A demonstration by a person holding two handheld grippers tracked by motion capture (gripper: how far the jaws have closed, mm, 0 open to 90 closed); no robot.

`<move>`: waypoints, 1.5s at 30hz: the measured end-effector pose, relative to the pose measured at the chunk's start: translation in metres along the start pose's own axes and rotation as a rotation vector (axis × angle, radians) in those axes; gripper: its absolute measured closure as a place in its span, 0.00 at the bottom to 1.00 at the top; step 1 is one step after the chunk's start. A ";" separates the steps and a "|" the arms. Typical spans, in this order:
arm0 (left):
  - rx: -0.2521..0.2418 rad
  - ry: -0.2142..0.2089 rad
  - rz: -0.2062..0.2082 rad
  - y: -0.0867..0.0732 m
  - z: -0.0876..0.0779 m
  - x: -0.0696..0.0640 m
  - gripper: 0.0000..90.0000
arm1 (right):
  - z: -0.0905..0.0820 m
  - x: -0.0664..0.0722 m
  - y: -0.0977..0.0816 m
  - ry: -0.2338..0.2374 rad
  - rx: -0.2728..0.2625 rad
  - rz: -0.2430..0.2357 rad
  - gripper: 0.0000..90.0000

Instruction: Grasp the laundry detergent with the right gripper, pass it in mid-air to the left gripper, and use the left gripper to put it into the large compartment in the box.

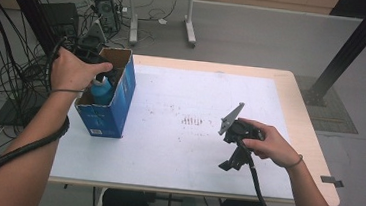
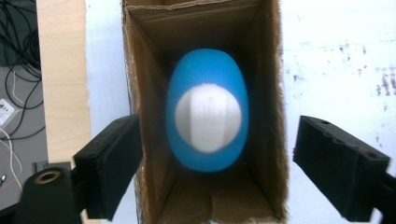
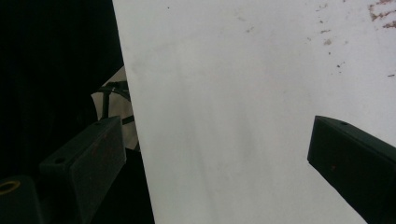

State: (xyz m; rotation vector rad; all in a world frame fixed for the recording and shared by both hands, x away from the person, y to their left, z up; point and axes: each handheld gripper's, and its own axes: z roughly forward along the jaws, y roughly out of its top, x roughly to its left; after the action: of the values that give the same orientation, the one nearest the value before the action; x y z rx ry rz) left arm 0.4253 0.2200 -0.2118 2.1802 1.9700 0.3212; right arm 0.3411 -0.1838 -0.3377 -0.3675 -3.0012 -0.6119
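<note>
Two grippers are at work over a white-topped bench [image 1: 176,152] in the high view. Cables and desk legs crowd the floor beyond its far edge and a dark post stands off its right side, but nothing else lies on the top apart from a blue cardboard box [image 1: 107,114] at the left edge. The box stands open at the top with a blue bottle [image 1: 102,92] upright inside. The left gripper [image 1: 98,70] hangs over the box mouth in the person's left hand. The right gripper [image 1: 232,162] rests low near the front edge, well apart from the box, with wide bare surface between them.

Looking straight down, the left gripper view shows the bottle [image 2: 207,122], white cap uppermost, standing inside the box [image 2: 140,116] closer to its left wall. The left gripper [image 2: 215,172] has its jaws spread wide, outside both box walls, touching nothing.

Along the bench's front edge [image 3: 135,140], the right gripper view shows the right gripper [image 3: 217,172] with jaws apart and nothing between them, one over the white top, one over the dark drop beside it.
</note>
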 end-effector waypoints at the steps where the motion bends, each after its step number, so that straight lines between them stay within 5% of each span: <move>1: -0.002 -0.001 -0.001 0.000 -0.002 -0.001 0.15 | 0.000 0.000 0.000 0.002 0.002 0.001 0.05; 13: 0.009 -0.016 0.033 0.005 -0.024 -0.015 0.08 | -0.004 -0.001 0.000 -0.006 -0.006 0.002 0.05; 27: 0.036 -0.061 0.123 0.015 -0.038 -0.053 0.06 | -0.008 -0.004 0.002 -0.012 -0.003 0.010 0.05; 45: 0.031 -0.105 0.228 0.025 -0.029 -0.109 0.06 | -0.012 0.000 0.001 -0.018 -0.001 0.030 0.05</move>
State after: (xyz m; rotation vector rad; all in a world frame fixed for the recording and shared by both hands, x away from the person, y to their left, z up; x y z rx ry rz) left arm 0.4307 0.1092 -0.1808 2.3934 1.6867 0.2039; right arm 0.3418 -0.1873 -0.3263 -0.4203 -3.0065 -0.6111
